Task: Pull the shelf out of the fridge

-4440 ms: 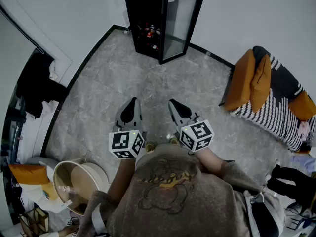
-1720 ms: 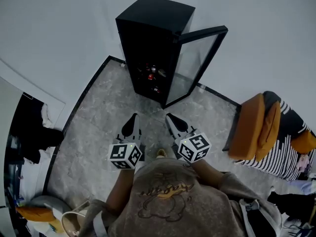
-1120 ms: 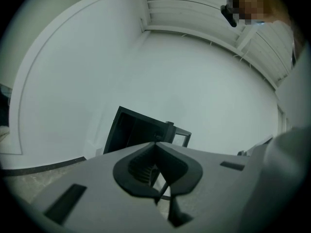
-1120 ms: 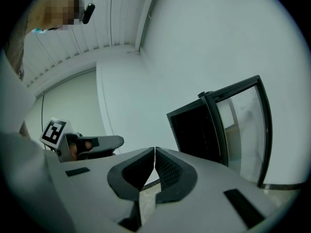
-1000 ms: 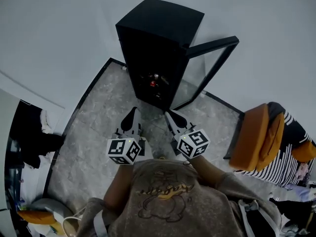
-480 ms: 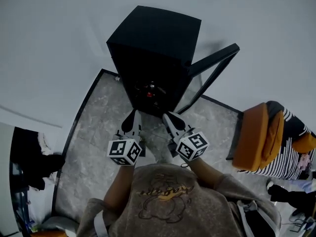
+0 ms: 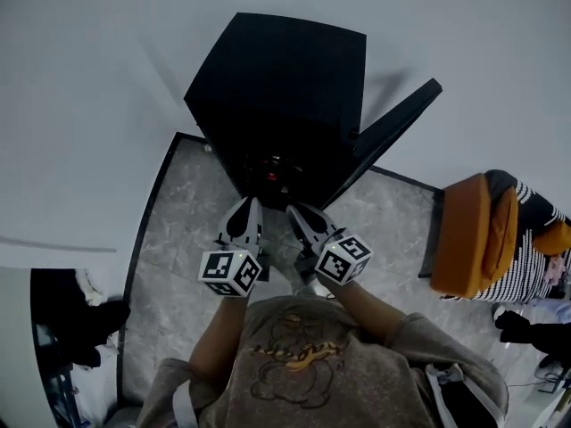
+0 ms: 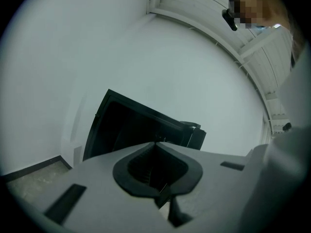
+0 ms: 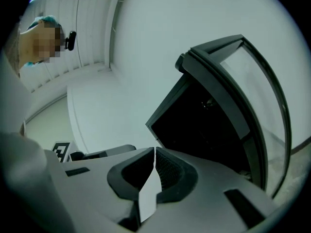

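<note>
Shelf detail is lost in the dark cavity of the black fridge (image 7: 285, 78), which stands at 12 o'clock in the head view. Only a few small red items (image 7: 272, 175) show inside, so the shelf presumably lies under them. The glass door (image 7: 393, 119) is swung open toward 2 o'clock. The left gripper (image 7: 250, 208) and right gripper (image 7: 299, 217) hover side by side just before the opening, each with jaws pressed together on nothing. My guess at the risks: the jaws must part before they can take the shelf edge, a pull from one side could jam the shelf in its rails, and a quick tug could tip the items. Count: one fridge, one door, two grippers, one orange armchair (image 7: 464, 239) at 3 o'clock. The number of shelves cannot be told.
</note>
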